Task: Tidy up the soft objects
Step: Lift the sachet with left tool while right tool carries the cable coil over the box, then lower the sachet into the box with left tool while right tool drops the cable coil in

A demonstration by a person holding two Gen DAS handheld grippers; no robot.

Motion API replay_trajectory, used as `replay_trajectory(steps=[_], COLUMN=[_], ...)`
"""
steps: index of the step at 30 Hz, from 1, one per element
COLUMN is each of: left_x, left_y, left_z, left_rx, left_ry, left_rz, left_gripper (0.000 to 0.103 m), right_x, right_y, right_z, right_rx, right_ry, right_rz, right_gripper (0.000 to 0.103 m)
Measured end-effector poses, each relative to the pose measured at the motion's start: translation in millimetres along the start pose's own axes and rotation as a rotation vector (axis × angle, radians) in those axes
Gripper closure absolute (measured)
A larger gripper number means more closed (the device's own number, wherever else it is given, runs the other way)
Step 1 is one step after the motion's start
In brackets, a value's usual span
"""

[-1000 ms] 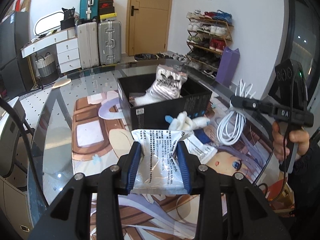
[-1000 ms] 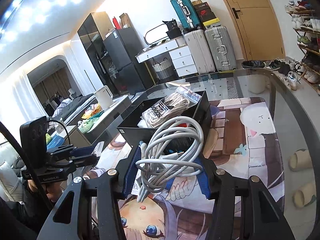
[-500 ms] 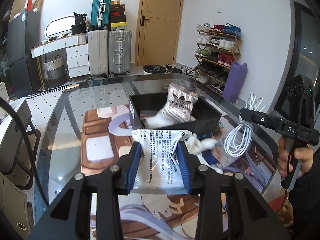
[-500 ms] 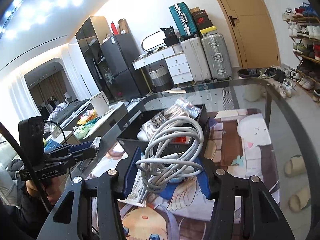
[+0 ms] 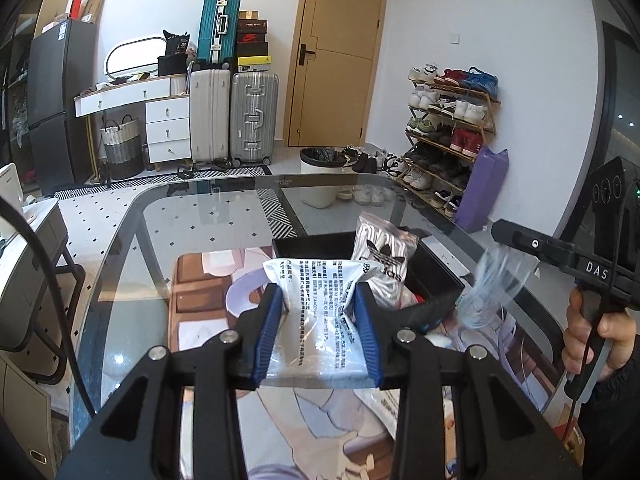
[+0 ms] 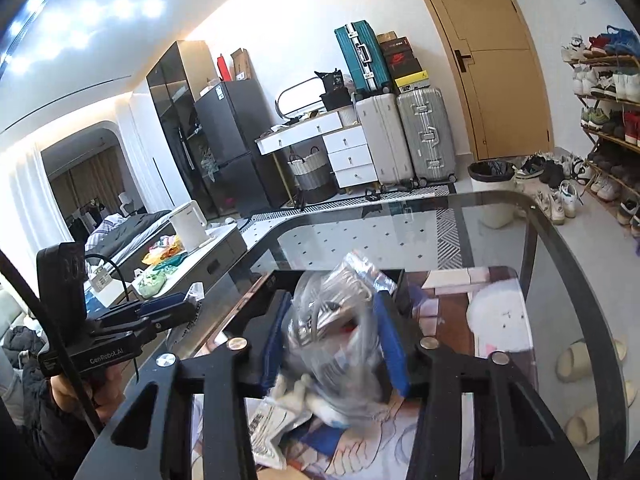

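Observation:
My left gripper [image 5: 318, 300] is shut on a white plastic packet with printed text [image 5: 320, 320], held above the table just in front of a black open box [image 5: 316, 245]. An Adidas sock bag [image 5: 384, 260] stands in the box. My right gripper [image 6: 334, 320] is shut on a coil of white cable [image 6: 336, 316], blurred by motion, over the box [image 6: 280, 280]. The cable also shows in the left wrist view [image 5: 492, 292], hanging at the right of the box. A white glove [image 6: 296, 394] and another packet [image 6: 268, 424] lie below the right gripper.
The glass table [image 5: 160, 220] carries a printed anime mat [image 5: 200, 304]. Suitcases [image 5: 232, 116], a drawer unit [image 5: 166, 128], a bin [image 5: 320, 176] and a shoe rack [image 5: 448, 128] stand beyond the table. Slippers [image 6: 584, 360] lie on the floor at the right.
Both grippers have risen and moved toward the box with their loads. The cable coil now swings and blurs over the box's right side.

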State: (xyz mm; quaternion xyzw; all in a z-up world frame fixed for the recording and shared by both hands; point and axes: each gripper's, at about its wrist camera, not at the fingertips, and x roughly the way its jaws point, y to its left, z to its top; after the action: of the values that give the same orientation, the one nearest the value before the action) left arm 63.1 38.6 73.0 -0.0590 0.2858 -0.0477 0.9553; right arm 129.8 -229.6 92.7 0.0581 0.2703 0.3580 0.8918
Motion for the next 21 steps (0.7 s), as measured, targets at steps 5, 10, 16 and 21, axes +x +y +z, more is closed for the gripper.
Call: replay_trajectory(steps=[5, 10, 16, 21], left_x=[13.8, 19.9, 22.7, 21.5], left_y=[-1.2, -0.9, 1.3, 1.4], left_z=[-2.3, -7.3, -7.4, -6.5], left_rx=[-0.006, -0.006, -0.014, -0.012], left_ry=[0.019, 0.037, 0.039, 0.038], left_rz=[-0.007, -0.01, -0.021, -0.019], left_gripper=[0.067, 0.067, 0.067, 0.067], right_x=[16.5, 23.1, 18.5, 25.9], right_y=[1.9, -7.8, -10.6, -2.0], right_z=[1.1, -17.5, -40.3, -65.2], right_rx=[-0.046, -0.067, -0.088, -0.208], right_ry=[0.045, 0.121, 0.197, 0.304], right_rz=[-0.016, 0.009, 0.038, 0.041], right_gripper=[0.089, 0.085, 0.053, 0.05])
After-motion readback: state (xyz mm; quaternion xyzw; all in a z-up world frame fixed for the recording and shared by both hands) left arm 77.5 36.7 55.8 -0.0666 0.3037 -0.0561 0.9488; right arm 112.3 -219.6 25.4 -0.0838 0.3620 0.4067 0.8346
